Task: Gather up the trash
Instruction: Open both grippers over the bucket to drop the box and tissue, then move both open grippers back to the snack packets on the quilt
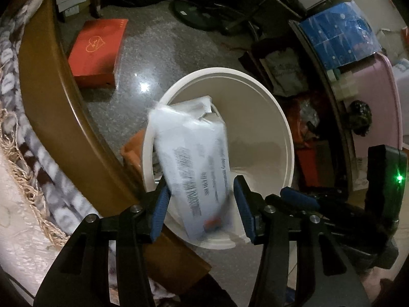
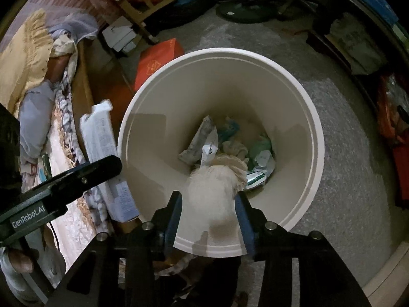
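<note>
Bin: I see the white bin (image 2: 301, 97) standing on the speckled floor (image 2: 340, 153), right beside the wooden bed frame (image 1: 51, 97). Both my tongs hang over its open top, pointing down, because that is where the trash must go.

Left tongs: My left tongs (image 1: 202, 199) have a white packet (image 1: 189, 158) with black print between the blue pads. The left pad touches the packet's edge. The right pad stands clear of it. So the jaws look open, and I think the packet is slipping free. It is blurred, and it leans on the bin's near-left rim, half over the hole.

Right tongs: My right tongs (image 2: 208, 215) have a fluffy cream wad (image 2: 214, 189) between the pads. I see small gaps beside it on both sides, so I think the jaws are letting go, not squeezing. The wad hangs just inside the near rim, so it should fall straight in.

Trash already in: Wrappers and crumpled paper (image 2: 230, 145) lie at the bottom of the bin.

Other things: A red box (image 1: 98, 51) lies flat on the floor beyond the bin. I cannot tell if it is trash.

What could go wrong: The packet sits on the rim, so it could tip outside, toward the bed frame.
</note>
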A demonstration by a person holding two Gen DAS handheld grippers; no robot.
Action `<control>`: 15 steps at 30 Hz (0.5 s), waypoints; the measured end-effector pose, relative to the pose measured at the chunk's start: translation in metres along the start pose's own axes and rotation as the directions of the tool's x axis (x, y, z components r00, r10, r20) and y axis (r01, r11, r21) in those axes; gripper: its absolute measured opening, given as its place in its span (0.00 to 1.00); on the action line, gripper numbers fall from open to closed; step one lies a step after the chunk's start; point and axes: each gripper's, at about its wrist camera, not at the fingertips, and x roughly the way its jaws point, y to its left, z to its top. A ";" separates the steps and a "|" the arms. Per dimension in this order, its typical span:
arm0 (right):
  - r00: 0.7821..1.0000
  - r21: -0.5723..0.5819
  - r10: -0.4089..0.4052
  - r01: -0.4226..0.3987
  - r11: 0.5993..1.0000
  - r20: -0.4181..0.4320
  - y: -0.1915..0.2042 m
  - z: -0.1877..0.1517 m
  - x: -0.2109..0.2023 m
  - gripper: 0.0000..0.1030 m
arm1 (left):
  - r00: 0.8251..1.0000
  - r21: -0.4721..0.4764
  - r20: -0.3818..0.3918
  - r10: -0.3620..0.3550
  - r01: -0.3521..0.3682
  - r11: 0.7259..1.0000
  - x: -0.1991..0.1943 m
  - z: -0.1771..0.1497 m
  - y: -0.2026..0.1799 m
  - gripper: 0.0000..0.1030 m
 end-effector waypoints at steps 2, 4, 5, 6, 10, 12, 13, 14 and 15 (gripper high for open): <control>1.000 -0.002 -0.003 0.003 1.000 -0.003 -0.001 0.000 0.000 0.40 | 1.000 -0.004 -0.006 -0.001 0.001 1.000 0.000 0.000 0.000 0.49; 1.000 -0.002 -0.005 0.005 1.000 -0.001 -0.001 -0.001 -0.001 0.40 | 1.000 -0.006 -0.008 0.010 -0.010 1.000 -0.001 -0.001 0.001 0.52; 1.000 0.000 -0.006 0.006 1.000 -0.001 -0.001 0.000 0.000 0.40 | 1.000 -0.009 -0.008 0.014 -0.014 1.000 -0.002 -0.002 0.002 0.52; 1.000 0.002 -0.005 0.005 1.000 -0.001 -0.002 0.000 0.000 0.40 | 1.000 -0.011 -0.009 0.016 -0.016 1.000 -0.002 -0.003 0.002 0.53; 1.000 0.002 0.002 -0.002 1.000 0.000 -0.001 0.000 -0.001 0.40 | 1.000 -0.021 0.000 0.022 -0.022 1.000 -0.010 -0.009 0.007 0.53; 1.000 -0.006 0.005 -0.005 1.000 0.002 0.002 0.000 -0.003 0.40 | 1.000 -0.023 0.010 0.028 -0.028 0.999 -0.016 -0.011 0.010 0.53; 1.000 -0.012 0.007 -0.007 1.000 0.004 0.004 0.000 -0.004 0.40 | 0.999 -0.024 0.014 0.031 -0.031 0.999 -0.018 -0.013 0.013 0.53; 1.000 -0.017 0.008 -0.008 1.000 0.005 0.007 -0.001 -0.005 0.40 | 0.999 -0.027 0.018 0.034 -0.033 0.999 -0.021 -0.014 0.015 0.53; 1.000 -0.025 0.009 -0.009 1.000 0.008 0.011 -0.001 -0.006 0.40 | 0.999 -0.035 0.026 0.040 -0.039 0.999 -0.026 -0.016 0.019 0.53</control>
